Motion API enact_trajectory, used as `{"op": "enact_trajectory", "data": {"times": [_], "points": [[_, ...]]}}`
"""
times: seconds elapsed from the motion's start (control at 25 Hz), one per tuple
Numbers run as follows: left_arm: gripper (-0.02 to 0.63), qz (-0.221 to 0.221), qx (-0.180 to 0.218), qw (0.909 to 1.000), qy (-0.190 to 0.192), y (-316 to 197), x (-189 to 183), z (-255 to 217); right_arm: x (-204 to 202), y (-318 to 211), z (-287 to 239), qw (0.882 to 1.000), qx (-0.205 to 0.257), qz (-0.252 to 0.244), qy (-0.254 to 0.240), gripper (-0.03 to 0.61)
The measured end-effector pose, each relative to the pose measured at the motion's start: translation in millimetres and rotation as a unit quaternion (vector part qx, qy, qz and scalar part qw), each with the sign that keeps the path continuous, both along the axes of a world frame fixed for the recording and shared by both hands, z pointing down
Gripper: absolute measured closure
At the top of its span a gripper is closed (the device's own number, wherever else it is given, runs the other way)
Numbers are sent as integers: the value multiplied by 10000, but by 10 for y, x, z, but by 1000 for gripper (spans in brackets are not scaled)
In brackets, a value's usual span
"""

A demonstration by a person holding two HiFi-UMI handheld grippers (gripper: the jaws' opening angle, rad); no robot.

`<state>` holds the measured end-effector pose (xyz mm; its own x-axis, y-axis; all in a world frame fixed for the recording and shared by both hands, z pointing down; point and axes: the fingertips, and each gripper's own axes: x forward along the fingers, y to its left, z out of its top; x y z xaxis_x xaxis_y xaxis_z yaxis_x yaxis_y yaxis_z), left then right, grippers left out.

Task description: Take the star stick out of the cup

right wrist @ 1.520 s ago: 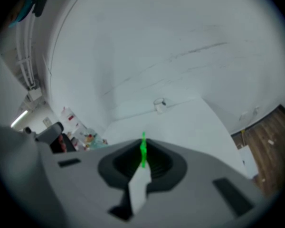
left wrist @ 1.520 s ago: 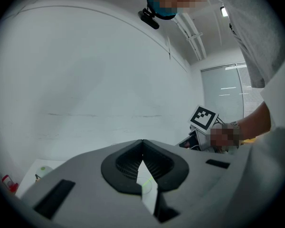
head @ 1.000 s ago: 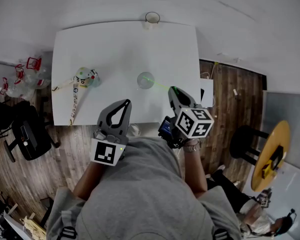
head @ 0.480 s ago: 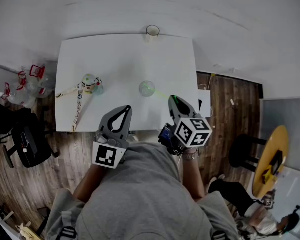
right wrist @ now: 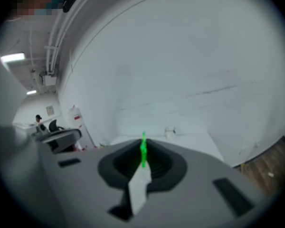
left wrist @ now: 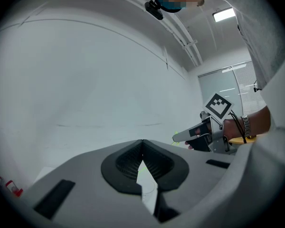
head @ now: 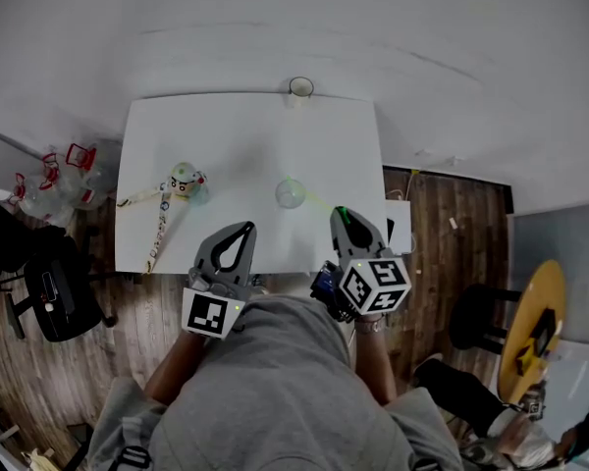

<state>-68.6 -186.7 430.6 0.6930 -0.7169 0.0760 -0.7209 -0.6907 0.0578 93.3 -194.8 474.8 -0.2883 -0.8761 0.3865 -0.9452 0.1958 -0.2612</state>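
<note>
Pinching star stick [right wrist: 143, 152]: right gripper [head: 342, 213] fingers; stick axis slants from them toward cup [head: 291, 193]; left gripper [head: 246, 228] fingers pressed together.

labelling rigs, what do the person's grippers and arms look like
The left gripper and right gripper are grey, with black ribbed pads set in a pointed loop. Each carries a white cube with black square markers. Black cables run behind the right one. The person wears a grey shirt and a metal wristband.
</note>
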Motion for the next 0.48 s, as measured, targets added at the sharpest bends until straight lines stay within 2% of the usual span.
{"op": "enact_trajectory", "data": {"times": [0.24,0.48], "points": [[581,-12,92,10000,-13,32,-34,-34,-56,94,-230,9980,630,20,81,532],[581,-43,133,9999,-83,35,-54,-45,-52,191,-368,9939,1060,295,68,532]]}}
